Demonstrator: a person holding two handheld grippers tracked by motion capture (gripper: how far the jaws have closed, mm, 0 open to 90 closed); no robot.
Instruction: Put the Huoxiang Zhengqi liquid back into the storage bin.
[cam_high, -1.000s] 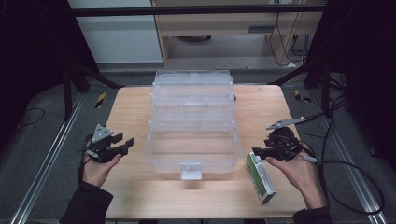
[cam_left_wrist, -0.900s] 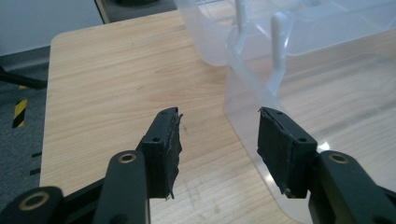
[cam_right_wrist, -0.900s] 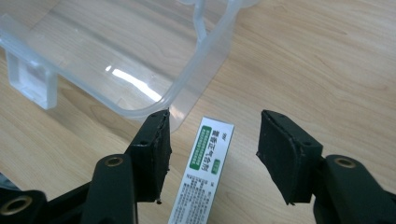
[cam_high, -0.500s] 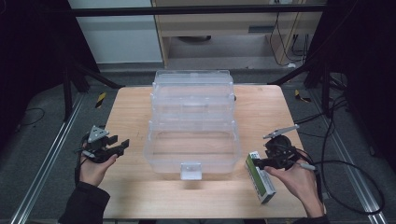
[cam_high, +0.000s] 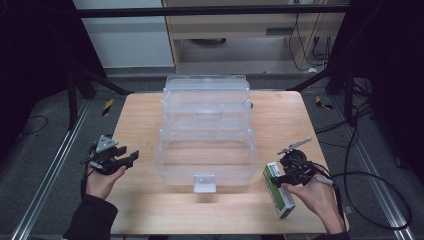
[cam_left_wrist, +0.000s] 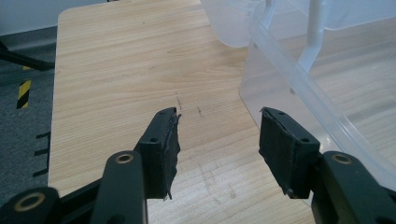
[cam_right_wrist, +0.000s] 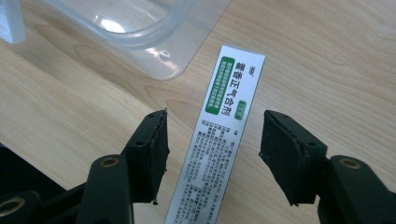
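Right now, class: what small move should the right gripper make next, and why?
Probably lower a little and close. The right gripper hovers with open jaws either side of the white-and-green box, which lies flat on the table, ungripped.

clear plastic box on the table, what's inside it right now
Nothing shows inside the clear plastic box: through its see-through walls only the wooden table appears. The green and white carton lies outside it on the table, between the open right gripper jaws. The stacked rear tiers blur what is behind them.
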